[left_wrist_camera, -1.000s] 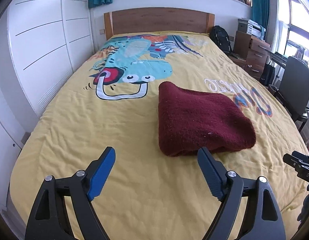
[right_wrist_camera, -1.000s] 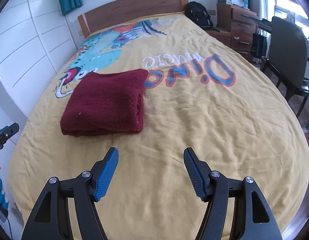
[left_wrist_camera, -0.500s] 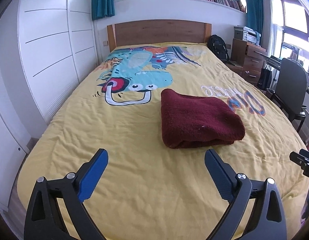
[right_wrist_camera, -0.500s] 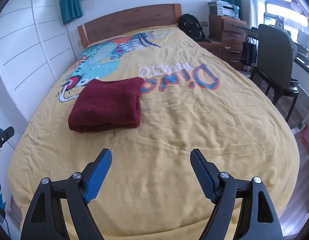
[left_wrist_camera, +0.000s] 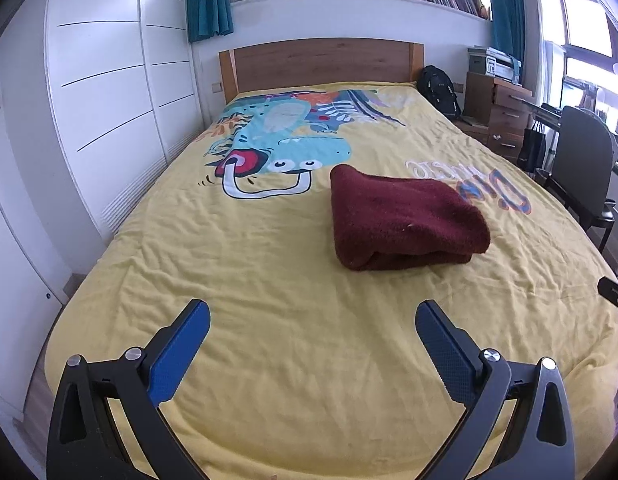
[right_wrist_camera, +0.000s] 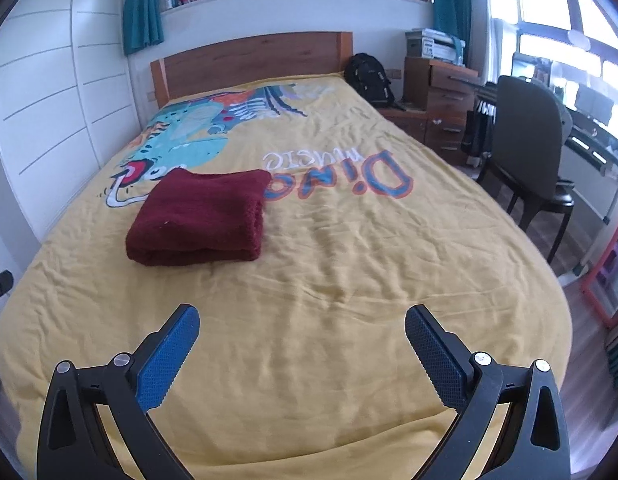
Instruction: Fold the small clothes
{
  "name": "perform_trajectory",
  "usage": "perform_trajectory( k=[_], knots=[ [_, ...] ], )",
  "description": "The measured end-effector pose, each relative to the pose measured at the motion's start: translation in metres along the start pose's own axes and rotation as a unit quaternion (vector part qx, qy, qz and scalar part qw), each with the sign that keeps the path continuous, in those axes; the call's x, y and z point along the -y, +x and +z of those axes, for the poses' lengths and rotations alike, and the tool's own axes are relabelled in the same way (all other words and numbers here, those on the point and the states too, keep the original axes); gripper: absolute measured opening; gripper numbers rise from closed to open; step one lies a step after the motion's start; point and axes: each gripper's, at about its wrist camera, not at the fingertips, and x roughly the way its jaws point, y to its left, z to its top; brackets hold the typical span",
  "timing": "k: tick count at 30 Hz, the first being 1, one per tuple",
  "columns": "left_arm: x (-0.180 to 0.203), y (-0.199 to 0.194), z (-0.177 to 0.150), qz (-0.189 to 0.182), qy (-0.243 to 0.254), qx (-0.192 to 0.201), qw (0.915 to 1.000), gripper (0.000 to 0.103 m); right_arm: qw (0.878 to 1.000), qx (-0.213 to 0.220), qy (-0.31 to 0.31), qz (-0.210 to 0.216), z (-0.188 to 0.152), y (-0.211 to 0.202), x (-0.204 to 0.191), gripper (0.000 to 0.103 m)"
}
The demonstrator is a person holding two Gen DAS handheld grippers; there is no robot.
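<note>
A dark red fleece garment (left_wrist_camera: 405,220) lies folded into a thick rectangle on the yellow dinosaur bedspread (left_wrist_camera: 269,264). It also shows in the right wrist view (right_wrist_camera: 201,218), left of the "Dino music" print. My left gripper (left_wrist_camera: 312,322) is open and empty, held above the bed's near end, well short of the garment. My right gripper (right_wrist_camera: 302,326) is open and empty, also over the near end, with the garment ahead to its left.
White wardrobe doors (left_wrist_camera: 109,92) run along the bed's left side. A wooden headboard (left_wrist_camera: 325,62) stands at the far end. A black backpack (right_wrist_camera: 369,78), wooden drawers (right_wrist_camera: 449,96) and a dark chair (right_wrist_camera: 529,152) stand to the right.
Both grippers have pulled back and risen away from the folded garment, so it looks smaller and farther. Both jaws have opened wider. The garment has not moved.
</note>
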Motion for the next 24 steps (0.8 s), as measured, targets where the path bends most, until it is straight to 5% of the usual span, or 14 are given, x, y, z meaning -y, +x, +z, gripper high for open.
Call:
perform_trajectory(
  k=[24],
  knots=[
    [-0.001,-0.031,-0.009,0.002,-0.012,0.035,0.9993,0.102,0.999,0.035,0.009,-0.01,-0.009,-0.027,0.0,0.103]
  ],
)
